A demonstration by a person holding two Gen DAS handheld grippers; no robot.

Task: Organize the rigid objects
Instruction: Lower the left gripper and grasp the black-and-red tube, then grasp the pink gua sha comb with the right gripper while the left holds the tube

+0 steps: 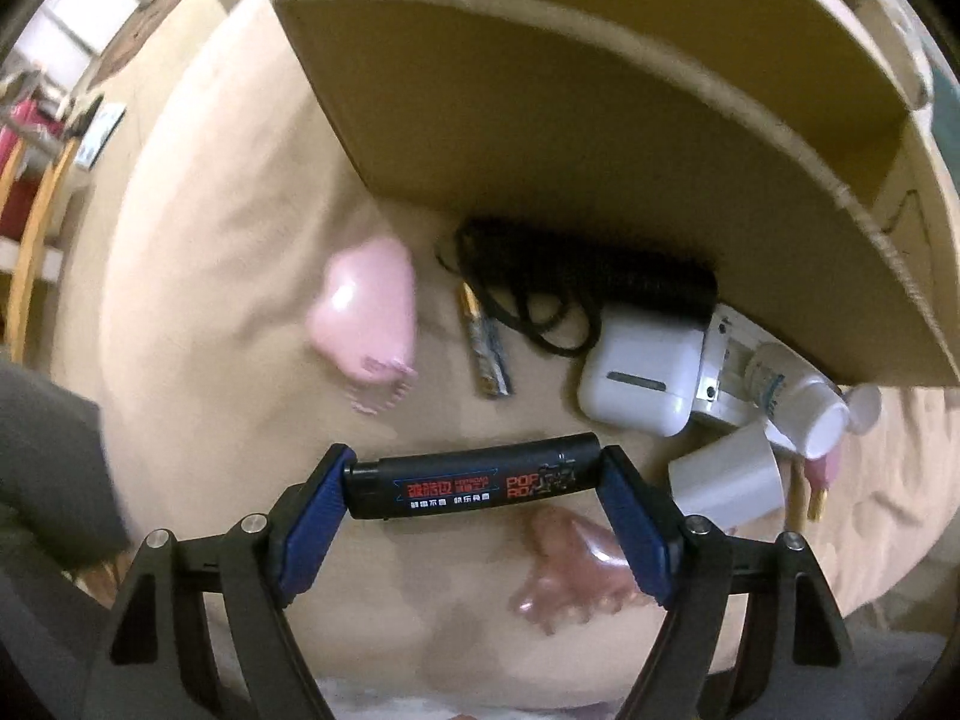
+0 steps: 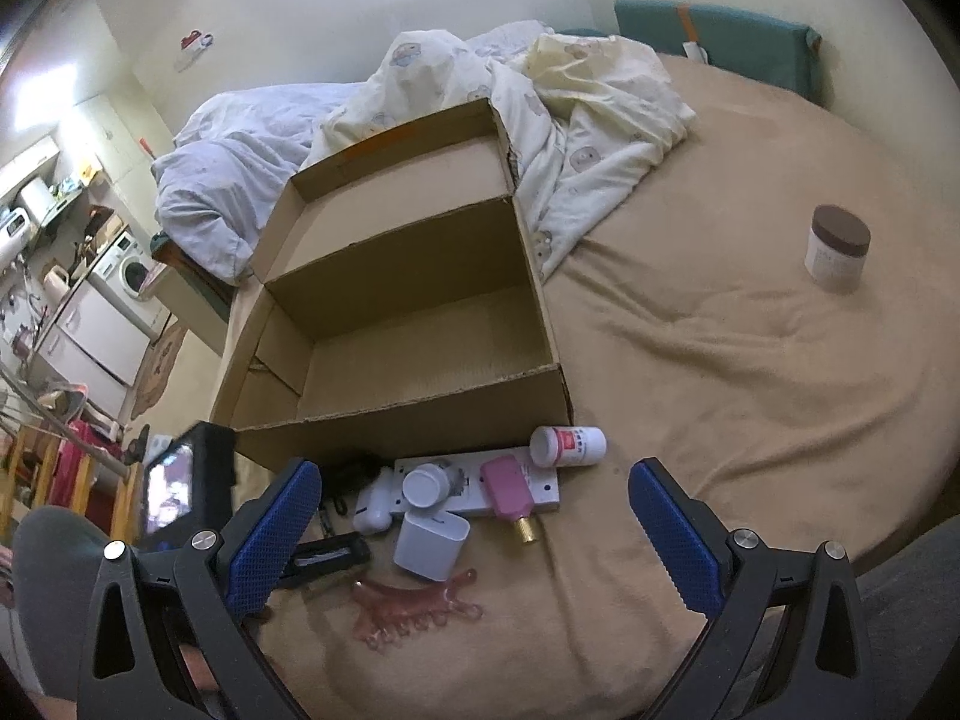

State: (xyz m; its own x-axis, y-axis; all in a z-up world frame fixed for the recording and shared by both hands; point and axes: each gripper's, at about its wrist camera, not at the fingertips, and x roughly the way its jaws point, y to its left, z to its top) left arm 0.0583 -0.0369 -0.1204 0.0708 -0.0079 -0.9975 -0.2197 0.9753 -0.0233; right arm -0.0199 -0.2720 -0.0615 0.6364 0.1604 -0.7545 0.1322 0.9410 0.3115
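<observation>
My left gripper (image 1: 477, 471) points down at the beige bed, and its blue pads press on both ends of a black lighter (image 1: 474, 483) with red print, held lengthwise. The brown cardboard box (image 1: 600, 120) lies just beyond. In the right wrist view the same lighter (image 2: 333, 552) shows low at the left, in front of the box (image 2: 420, 420). My right gripper (image 2: 474, 469) hangs open above the bed with nothing between its fingers. Under it lie a white power strip (image 2: 546, 489), a pink bottle (image 2: 510, 489) and a white case (image 2: 429, 543).
A pink clip (image 1: 366, 312), a battery (image 1: 486, 348), a black cable (image 1: 570, 288), a white earbud case (image 1: 636, 378) and a pink hair claw (image 1: 570, 570) lie around the lighter. A brown-lidded jar (image 2: 837, 249) stands far right. A rumpled quilt (image 2: 540, 96) lies behind the box.
</observation>
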